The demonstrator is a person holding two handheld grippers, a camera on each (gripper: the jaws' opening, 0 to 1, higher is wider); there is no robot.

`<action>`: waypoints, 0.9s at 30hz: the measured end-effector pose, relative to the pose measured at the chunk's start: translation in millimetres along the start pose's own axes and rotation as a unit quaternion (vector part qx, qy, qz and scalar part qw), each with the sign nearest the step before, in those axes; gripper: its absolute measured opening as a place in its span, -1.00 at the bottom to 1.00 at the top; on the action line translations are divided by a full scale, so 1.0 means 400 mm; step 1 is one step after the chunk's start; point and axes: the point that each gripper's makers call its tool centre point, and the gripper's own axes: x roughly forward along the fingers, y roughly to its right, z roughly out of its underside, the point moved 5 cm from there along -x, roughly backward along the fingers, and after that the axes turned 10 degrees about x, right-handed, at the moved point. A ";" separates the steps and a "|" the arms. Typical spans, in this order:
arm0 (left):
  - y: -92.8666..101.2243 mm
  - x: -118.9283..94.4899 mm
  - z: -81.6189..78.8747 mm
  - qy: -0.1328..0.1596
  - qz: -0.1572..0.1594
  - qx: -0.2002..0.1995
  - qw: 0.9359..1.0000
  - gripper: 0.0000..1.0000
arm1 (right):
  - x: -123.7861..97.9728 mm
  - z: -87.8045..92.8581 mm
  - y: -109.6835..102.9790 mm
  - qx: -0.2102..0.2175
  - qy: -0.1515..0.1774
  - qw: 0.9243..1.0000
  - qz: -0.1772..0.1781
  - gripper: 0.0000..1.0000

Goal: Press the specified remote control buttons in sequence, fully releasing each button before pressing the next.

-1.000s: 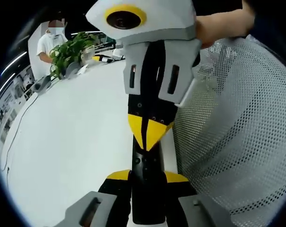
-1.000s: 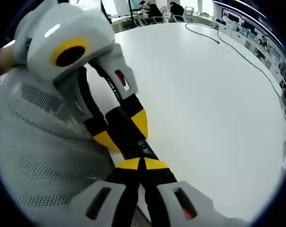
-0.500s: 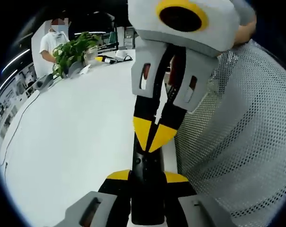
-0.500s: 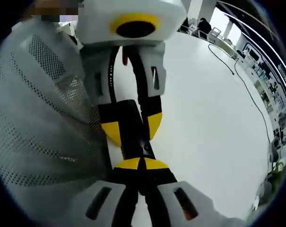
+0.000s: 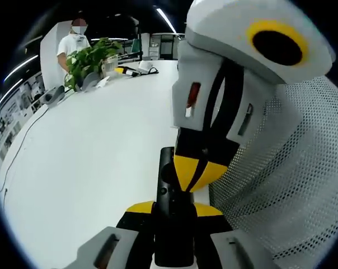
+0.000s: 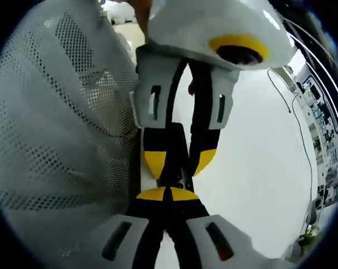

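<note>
A: Two claws meet in the left gripper view. Left claw (image 5: 173,208) rises from the bottom, clenched around a black remote (image 5: 170,190); its yellow tips sit on either side of the remote's body. Remote's near end is hidden behind the jaws.

B: And the other one?

A: Right claw (image 5: 196,174) comes down from the upper right, yellow tips pressed together, touching the remote's top face. Which button is under it, can't tell, tips cover it. White bench (image 5: 90,151) spreads left; a plant (image 5: 90,56) and a person (image 5: 74,42) stand at the far edge, small clutter there too tiny to read. Mesh sleeve (image 5: 281,185) blocks the right side.

B: Right gripper view?

A: Right claw (image 6: 168,194) at the bottom, jaws closed tip to tip, gripping nothing. Left claw (image 6: 179,161) hangs from above, its yellow tips straddling the remote (image 6: 170,151), mostly hidden, just a dark strip between them. Mesh sleeve (image 6: 62,129) covers the left half. Bench (image 6: 258,157) at right, a cable (image 6: 295,106) across it, far edge blurred.
</note>
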 end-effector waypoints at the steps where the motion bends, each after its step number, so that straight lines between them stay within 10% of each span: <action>1: 0.000 0.000 0.000 0.000 0.000 0.000 1.000 -0.51 | 0.001 -0.001 0.000 -0.006 -0.003 1.000 0.002 -1.00; 14: 0.000 0.001 0.001 -0.011 -0.002 0.020 1.000 -0.51 | 0.004 -0.005 0.006 -0.023 0.004 1.000 0.017 -1.00; 20: 0.000 -0.001 0.001 -0.002 -0.002 0.019 1.000 -0.51 | -0.003 0.002 0.049 0.151 0.053 0.987 0.000 -1.00; 27: -0.003 -0.002 0.002 0.003 -0.001 0.017 1.000 -0.51 | -0.001 0.002 0.052 0.141 0.041 0.989 -0.004 -1.00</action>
